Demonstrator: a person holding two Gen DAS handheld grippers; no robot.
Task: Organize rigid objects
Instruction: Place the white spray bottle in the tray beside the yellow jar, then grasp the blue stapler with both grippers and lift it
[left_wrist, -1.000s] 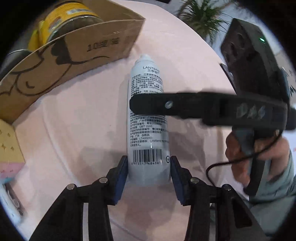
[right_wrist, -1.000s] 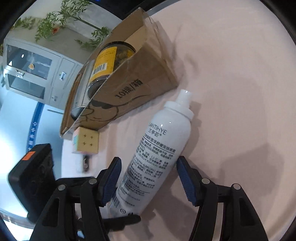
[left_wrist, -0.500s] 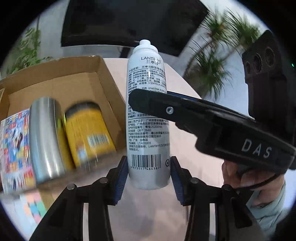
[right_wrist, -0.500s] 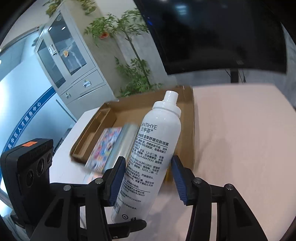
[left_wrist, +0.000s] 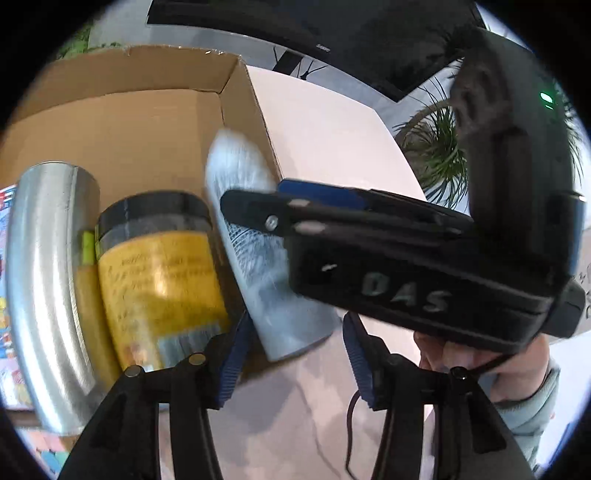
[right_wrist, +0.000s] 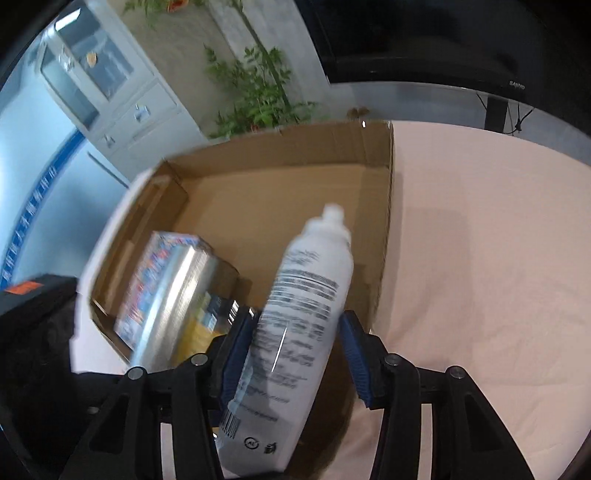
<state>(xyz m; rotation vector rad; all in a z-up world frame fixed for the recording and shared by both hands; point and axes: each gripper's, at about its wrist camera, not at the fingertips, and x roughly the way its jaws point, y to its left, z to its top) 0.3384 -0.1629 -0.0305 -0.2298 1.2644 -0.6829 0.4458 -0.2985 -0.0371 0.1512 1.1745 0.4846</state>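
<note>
The right tool (right_wrist: 295, 358) grips the white spray bottle (right_wrist: 295, 332) over the brown cardboard box (right_wrist: 280, 177); the left tool (left_wrist: 291, 354) is wide open. A shiny metal cup (left_wrist: 40, 295) and yellow jar (left_wrist: 159, 280) are packed.

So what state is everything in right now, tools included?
spray bottle: tilted, blurred, between both tools.
left tool: open, gap beside bottle.
right tool: around bottle; grip unclear.
cardboard box: open-topped, partly filled.
yellow-labelled jar: lying down, lid on.
steel cylinder: lying down.
</note>
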